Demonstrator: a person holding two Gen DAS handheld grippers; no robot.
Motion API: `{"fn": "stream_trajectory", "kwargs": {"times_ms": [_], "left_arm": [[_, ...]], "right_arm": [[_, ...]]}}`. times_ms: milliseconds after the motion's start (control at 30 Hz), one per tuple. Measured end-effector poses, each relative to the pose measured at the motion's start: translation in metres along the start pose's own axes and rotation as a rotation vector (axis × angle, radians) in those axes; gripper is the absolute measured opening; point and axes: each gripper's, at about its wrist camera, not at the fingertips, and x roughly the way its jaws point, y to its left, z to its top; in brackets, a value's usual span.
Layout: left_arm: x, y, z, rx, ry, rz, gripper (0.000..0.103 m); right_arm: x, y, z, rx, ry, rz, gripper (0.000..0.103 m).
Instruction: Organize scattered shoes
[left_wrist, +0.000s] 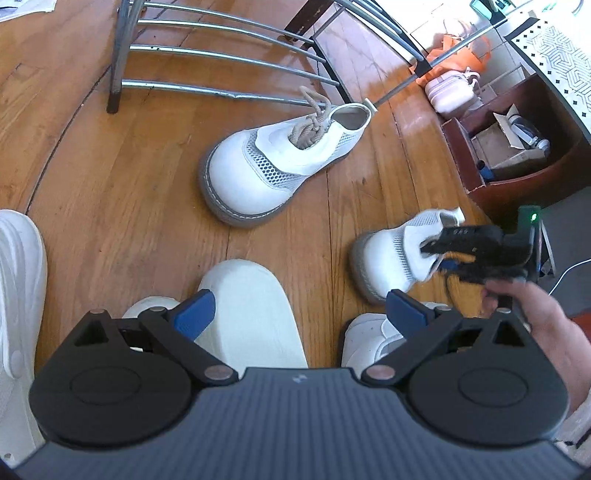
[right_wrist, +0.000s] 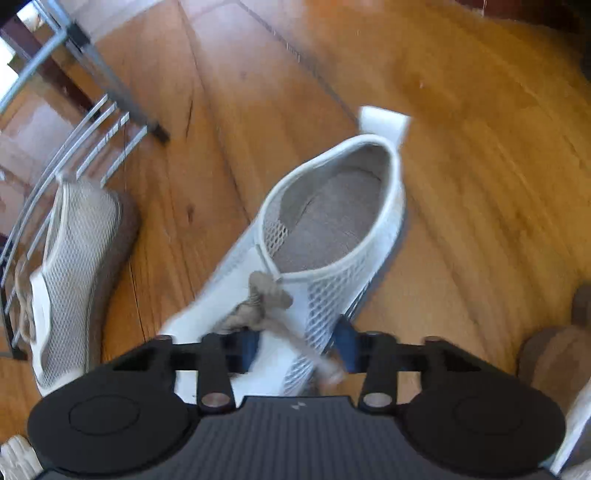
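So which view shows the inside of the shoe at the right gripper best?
The right wrist view: it looks down into the shoe, showing the grey insole. The left wrist view shows only that shoe's toe and side, with the right gripper covering its opening.

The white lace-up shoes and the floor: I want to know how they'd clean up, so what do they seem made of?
The white lace-up shoe looks like smooth, faintly glossy leather or a synthetic of that look at the toe, with open white mesh side panels, a grey rubbery stitched sole and beige woven laces. The floor looks like varnished wooden planks: visible grain, seams, shiny reflections.
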Motion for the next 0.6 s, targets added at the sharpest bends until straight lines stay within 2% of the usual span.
{"fn": "stream_trajectory", "kwargs": {"times_ms": [33,133,267,433,533,600], "left_arm": [[0.000,0.001,0.000,-0.004,0.004,-0.004,0.100],[0.000,-0.001,-0.001,0.007,0.004,-0.012,0.100],[-0.002,-0.007,-0.002,0.025,0.006,-0.028,0.100],[-0.001,-0.011,-0.003,0.033,0.014,-0.035,0.100],[0.000,-0.011,-0.004,0.031,0.021,-0.039,0.100],[0.001,-0.011,-0.004,0.029,0.024,-0.041,0.100]], "right_arm": [[-0.006,-0.002,0.007,0.001,-0.024,0.006,0.014],[-0.016,-0.007,0.022,-0.040,-0.060,-0.020,0.013],[-0.019,-0.023,0.034,-0.040,-0.064,-0.126,0.015],[-0.013,-0.038,0.027,0.031,-0.032,-0.097,0.058],[0.004,-0.040,0.016,0.037,-0.006,-0.132,0.071],[0.013,-0.043,0.013,0.051,-0.009,-0.139,0.073]]}}
